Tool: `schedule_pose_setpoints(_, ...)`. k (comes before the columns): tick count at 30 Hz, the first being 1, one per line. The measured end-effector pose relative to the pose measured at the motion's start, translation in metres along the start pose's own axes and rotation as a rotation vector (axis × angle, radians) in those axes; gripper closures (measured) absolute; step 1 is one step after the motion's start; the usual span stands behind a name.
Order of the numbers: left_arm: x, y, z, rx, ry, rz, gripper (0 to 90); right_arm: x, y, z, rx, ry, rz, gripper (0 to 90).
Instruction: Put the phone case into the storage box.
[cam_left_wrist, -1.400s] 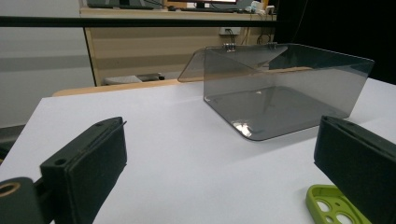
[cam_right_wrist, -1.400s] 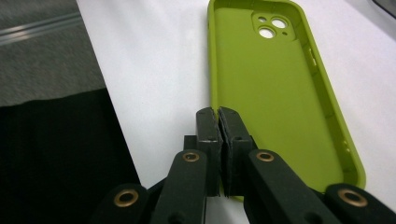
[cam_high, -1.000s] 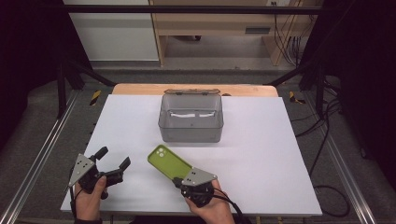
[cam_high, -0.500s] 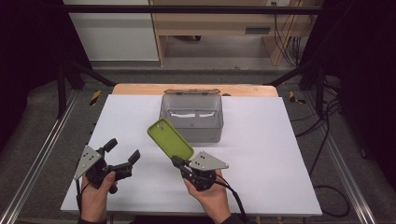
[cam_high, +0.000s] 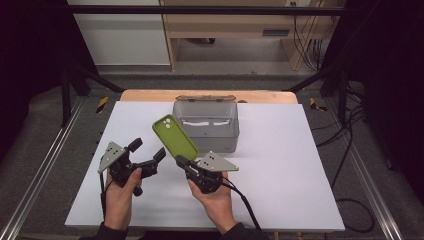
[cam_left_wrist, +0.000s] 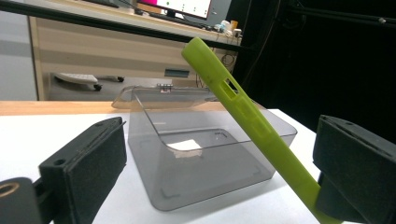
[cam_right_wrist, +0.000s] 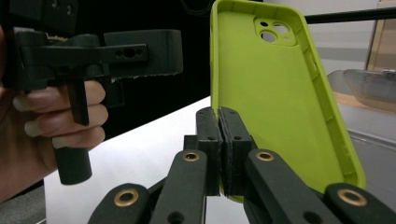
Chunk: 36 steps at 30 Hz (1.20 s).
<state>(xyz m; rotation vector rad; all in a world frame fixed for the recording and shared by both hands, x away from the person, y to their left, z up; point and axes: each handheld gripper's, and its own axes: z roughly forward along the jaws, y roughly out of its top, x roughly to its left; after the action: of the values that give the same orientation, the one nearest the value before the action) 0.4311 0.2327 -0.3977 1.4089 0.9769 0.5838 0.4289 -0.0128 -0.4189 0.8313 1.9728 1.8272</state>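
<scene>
High view, lower left of centre: the left claw (cam_high: 148, 156) is held above the white desk (cam_high: 280, 165) in the person's left hand (cam_high: 120, 192), its two black jaws spread apart with nothing between them. In the left gripper view both black pads stand wide at the frame's lower left and right edges, and the case crosses between them without visible contact on the left pad.

Centre of the high view: the lime-green soft plastic phone case (cam_high: 175, 137) is raised off the desk, tilted up and toward the upper left. Its lower edge is pinched in the right claw (cam_high: 181, 161), whose jaws are closed on that rim; the right gripper view shows the case's hollow inner side and camera cut-out facing the lens.

Just right of the case and behind it stands a clear grey plastic box (cam_high: 207, 127) on the desk, lid folded back.
</scene>
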Motion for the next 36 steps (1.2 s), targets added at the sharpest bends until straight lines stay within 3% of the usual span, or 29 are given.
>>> schedule_pose_setpoints(3,0.0,-0.005,-0.004,-0.02,0.016,-0.041,3.4,0.003,-0.002,0.002,-0.011,0.001,0.003,87.9)
schedule_pose_setpoints(7,-0.002,-0.007,-0.007,-0.047,0.036,-0.066,5.3,0.008,-0.004,0.004,-0.022,0.003,0.0,87.9)
schedule_pose_setpoints(14,-0.008,-0.008,-0.01,-0.101,0.042,-0.078,13.5,0.016,-0.011,0.012,-0.014,0.02,0.004,87.9)
schedule_pose_setpoints(19,-0.01,-0.013,-0.007,-0.085,0.037,-0.105,22.6,0.021,-0.015,0.016,-0.02,0.02,0.008,87.9)
schedule_pose_setpoints(23,-0.01,-0.017,-0.006,-0.07,0.061,-0.099,30.8,0.024,-0.016,0.018,-0.017,0.027,0.005,87.9)
schedule_pose_setpoints(26,-0.01,-0.019,-0.006,-0.064,0.055,-0.105,36.7,0.025,-0.017,0.019,-0.01,0.027,0.004,87.9)
schedule_pose_setpoints(36,-0.005,-0.023,-0.007,-0.06,0.049,-0.182,51.4,0.027,-0.02,0.02,-0.02,0.016,0.021,87.9)
